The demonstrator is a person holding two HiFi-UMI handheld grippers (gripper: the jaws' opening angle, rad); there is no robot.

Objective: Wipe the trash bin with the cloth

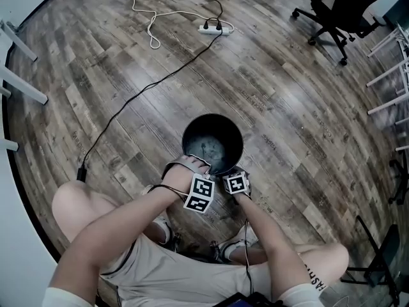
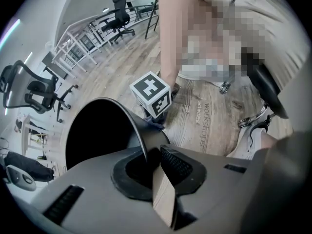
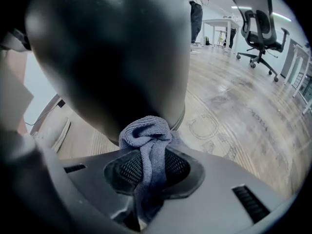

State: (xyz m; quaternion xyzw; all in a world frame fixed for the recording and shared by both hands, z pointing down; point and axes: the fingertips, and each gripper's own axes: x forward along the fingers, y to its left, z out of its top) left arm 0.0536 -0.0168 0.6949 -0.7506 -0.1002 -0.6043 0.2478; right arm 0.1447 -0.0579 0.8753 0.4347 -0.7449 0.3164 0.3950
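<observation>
Between a seated person's bare knees [image 1: 83, 203], a round black bin [image 1: 190, 135] stands on the floor [image 1: 287, 107], its mouth a clean circle under the head camera. It is smooth-walled and thin-rimmed, with a dull grey sheen on its inner bottom. The right gripper view shows its outer wall as a dark, glossy curve tapering slightly toward the base. The left gripper [image 2: 152, 165] is clenched on the near rim, with the thin wall passing edge-on between its ribbed black pads: one jaw is inside the bin, the other outside. Just beside it, the right gripper [image 3: 146, 169] grasps a grey-blue cloth [image 3: 146, 130], a soft looped terry bunched into a fold. The cloth's top touches the bin's outer wall low down, near the base. Both grippers are matte grey with textured pads, and each carries a cube of black-and-white square markers. The two cubes sit near each other at the bin's near side. The floor is wood-grain plank in weathered brown and grey, laid on a diagonal. A thin black cable [image 1: 147, 85] runs across it from beside the person's left knee up to a white power strip [image 1: 214, 29], and a white cord loops nearby. A black wheeled office chair [image 1: 339, 5] stands well apart at the upper right.
</observation>
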